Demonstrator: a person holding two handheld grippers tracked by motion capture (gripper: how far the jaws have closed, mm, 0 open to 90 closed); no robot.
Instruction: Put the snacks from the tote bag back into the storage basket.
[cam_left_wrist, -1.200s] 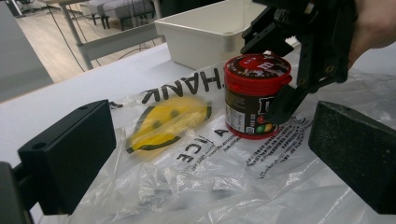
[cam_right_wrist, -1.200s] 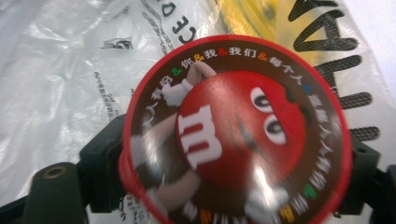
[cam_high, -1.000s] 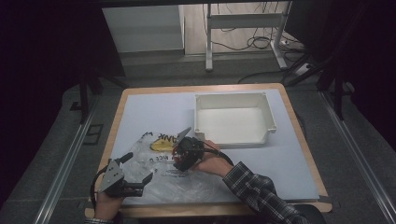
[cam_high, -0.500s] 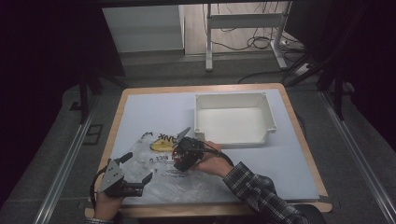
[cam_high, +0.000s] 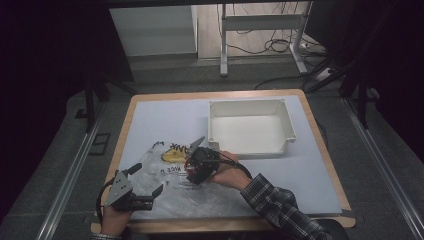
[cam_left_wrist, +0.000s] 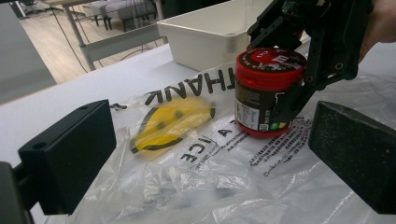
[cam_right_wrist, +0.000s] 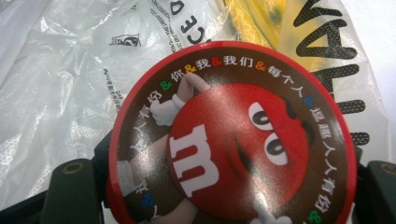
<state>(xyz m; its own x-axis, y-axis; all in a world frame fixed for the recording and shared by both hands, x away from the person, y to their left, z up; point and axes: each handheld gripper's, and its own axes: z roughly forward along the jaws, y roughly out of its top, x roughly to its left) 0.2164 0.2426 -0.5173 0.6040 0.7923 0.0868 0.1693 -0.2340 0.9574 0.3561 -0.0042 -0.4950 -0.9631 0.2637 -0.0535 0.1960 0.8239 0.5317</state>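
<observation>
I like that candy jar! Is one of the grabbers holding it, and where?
Yes. The right gripper is shut on the round red-lidded candy jar, pinching its sides just under the lid. The left gripper is open, holding nothing.

Right hand-held gripper (cam_high: 196, 167) clamped shut; left hand-held gripper (cam_high: 145, 181) gaping.

**Materials and finishes**

The jar (cam_left_wrist: 267, 91) is showing a glossy red plastic lid (cam_right_wrist: 231, 135) with a printed label that is catching glare. The bag (cam_left_wrist: 205, 172) is presenting as thin, clear, crinkled plastic film, shiny at its folds. The fingers (cam_left_wrist: 70, 154) are appearing as matt black plastic. The bin (cam_high: 250, 125) is looking like smooth, off-white, matt plastic. The tabletop (cam_high: 160, 120) is showing a matt pale sheet with a wooden edge.
</observation>
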